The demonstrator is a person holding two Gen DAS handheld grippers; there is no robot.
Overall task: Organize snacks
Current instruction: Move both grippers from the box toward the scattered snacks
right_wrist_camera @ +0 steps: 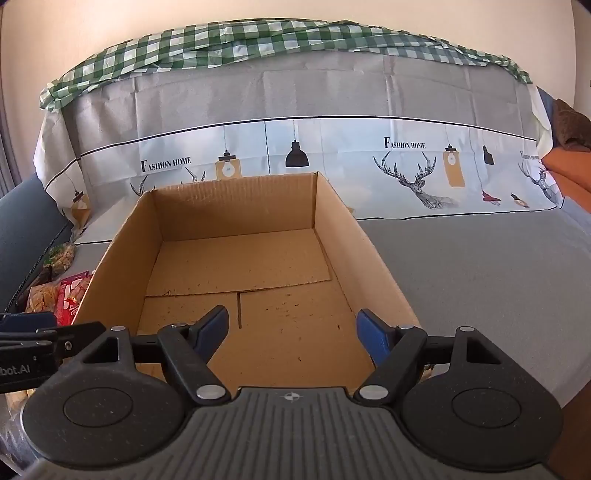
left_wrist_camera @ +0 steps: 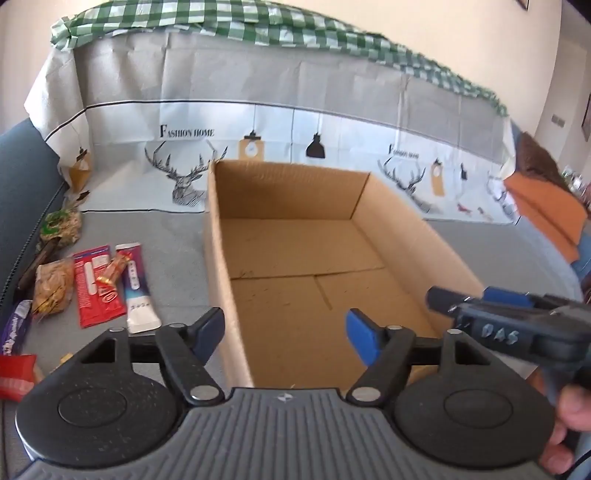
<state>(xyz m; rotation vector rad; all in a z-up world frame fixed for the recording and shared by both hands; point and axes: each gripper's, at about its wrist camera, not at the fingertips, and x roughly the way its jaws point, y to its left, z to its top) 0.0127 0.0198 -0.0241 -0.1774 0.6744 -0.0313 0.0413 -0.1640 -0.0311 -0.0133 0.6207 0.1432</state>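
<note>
Open cardboard box (left_wrist_camera: 306,258) sits mid-surface on grey cloth-covered surface (left_wrist_camera: 177,236), nothing inside it, flaps flat on bottom. Behind box: deer-print cloth (left_wrist_camera: 258,140) draped upright, green checked cloth (left_wrist_camera: 207,22) on top. Right of box, far edge: orange fabric (left_wrist_camera: 543,206).

Snacks all left of box: red packet (left_wrist_camera: 94,286), white-purple tube (left_wrist_camera: 135,291) nearest the box wall, small orange-gold wrapper (left_wrist_camera: 110,275) lying over both, yellow chip bag (left_wrist_camera: 53,288), green-label bag (left_wrist_camera: 61,227) further back. Purple packet (left_wrist_camera: 16,326) and another red packet (left_wrist_camera: 14,376) are cut off at frame edge, labels unreadable. From right wrist view the box wall hides most snacks.

Left tongs (left_wrist_camera: 286,326) wide open, empty, straddling box's left wall near its front; snacks just left of them. Right tongs (right_wrist_camera: 291,328) wide open, empty, over box front interior, box wall between them and snacks. Hand (left_wrist_camera: 572,424) partly cut off.
</note>
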